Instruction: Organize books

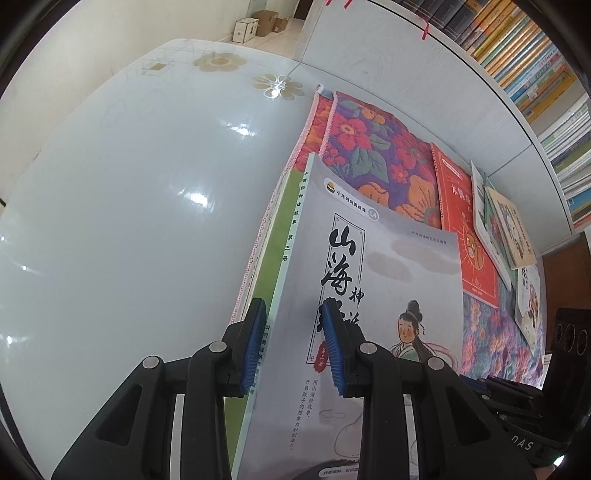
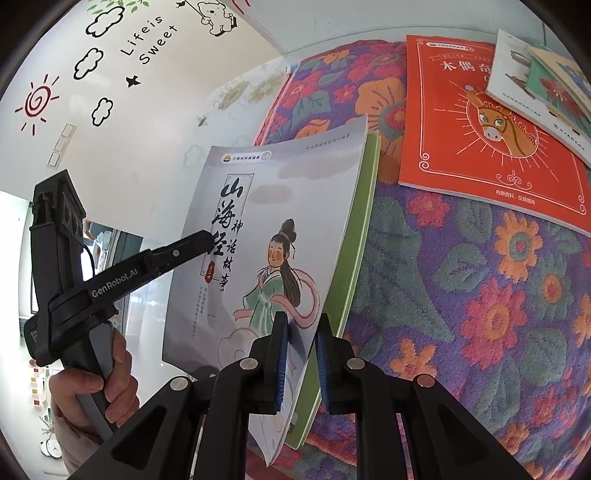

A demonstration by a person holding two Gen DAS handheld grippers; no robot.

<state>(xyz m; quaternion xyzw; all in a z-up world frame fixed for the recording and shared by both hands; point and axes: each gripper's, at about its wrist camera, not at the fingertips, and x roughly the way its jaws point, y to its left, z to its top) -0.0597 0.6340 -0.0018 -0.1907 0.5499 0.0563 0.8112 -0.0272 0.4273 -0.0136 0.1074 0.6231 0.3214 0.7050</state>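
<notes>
floral cloth point(image 2: 480, 295) covered the table point(image 1: 129, 221); both grippers, left point(image 1: 293, 345) and right point(image 2: 300, 363), were clamped on the grey book point(image 2: 266, 229), the red book point(image 2: 480, 122) lying beyond it.

Ahead of my left tool a glossy white table point(image 1: 129, 184) with gold flower prints spreads away; cardboard boxes point(image 1: 258, 24) sit beyond it. Under my right tool lies a floral cloth point(image 2: 480, 295); wall stickers point(image 2: 110, 66) show upper left.

The grey illustrated paperback point(image 2: 266, 221) stands against a green-covered book point(image 2: 354, 240) on the flowered woven cloth point(image 2: 461, 295). Beyond, an orange donkey-cover book point(image 2: 480, 129) lies flat under a fan of thin picture books point(image 2: 535, 77).
</notes>
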